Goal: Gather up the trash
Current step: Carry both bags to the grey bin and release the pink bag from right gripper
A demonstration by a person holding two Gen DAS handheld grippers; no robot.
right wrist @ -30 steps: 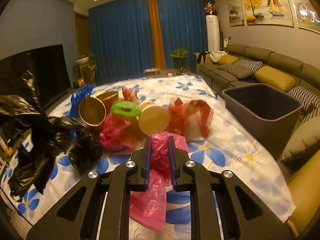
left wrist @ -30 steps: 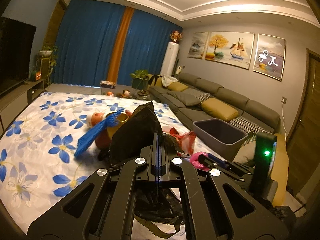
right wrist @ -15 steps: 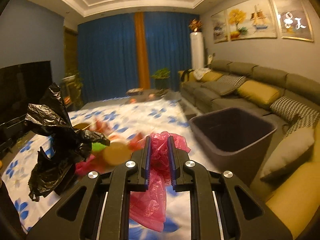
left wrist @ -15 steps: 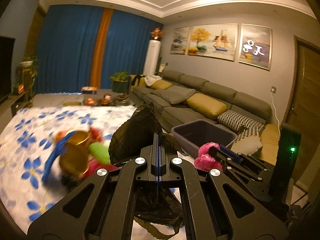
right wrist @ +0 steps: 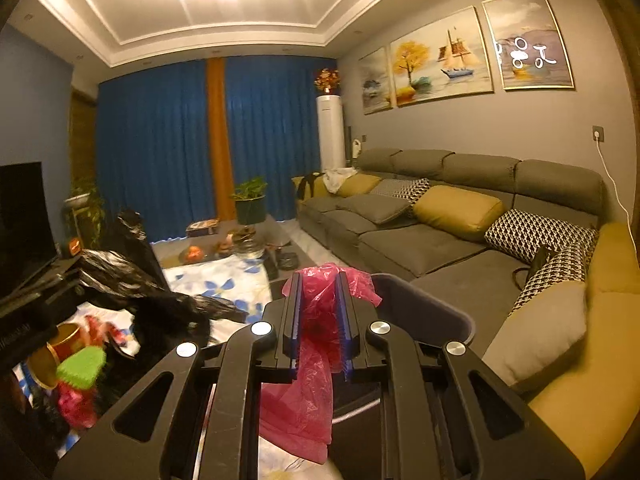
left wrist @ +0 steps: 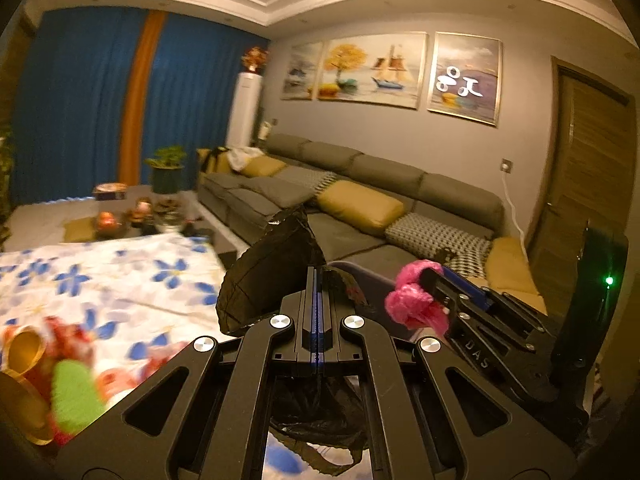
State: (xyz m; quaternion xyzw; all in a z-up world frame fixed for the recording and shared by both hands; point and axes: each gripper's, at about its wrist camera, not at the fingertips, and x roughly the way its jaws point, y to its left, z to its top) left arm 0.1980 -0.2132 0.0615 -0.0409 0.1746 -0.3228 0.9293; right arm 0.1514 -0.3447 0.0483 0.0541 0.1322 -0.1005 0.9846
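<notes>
- I found my left gripper [left wrist: 316, 280] pressed together on a black bag [left wrist: 272, 268]; part of the film stood up ahead of the fingers, the rest hung below them.
- My right gripper [right wrist: 319, 284] was pinching a pink bag [right wrist: 316, 300]. The film bunched between the pads and trailed down under the fingers.
- From the left wrist view, the right gripper appeared at right, the pink wad at its tip.
- From the right wrist view, the black bag hung at left, above the near left part of the floral sheet [right wrist: 224, 280].
- The bin [right wrist: 432, 312], dark grey, stood just past the right gripper, between the sheet's right edge and the sofa [right wrist: 440, 240]. Its rim showed on both sides of the fingers; I could not tell whether the pink bag was over the opening.
- Remaining trash [left wrist: 60, 380] lay on the sheet's near left corner: gold rings, a green piece, red and pink scraps, all blurred.
</notes>
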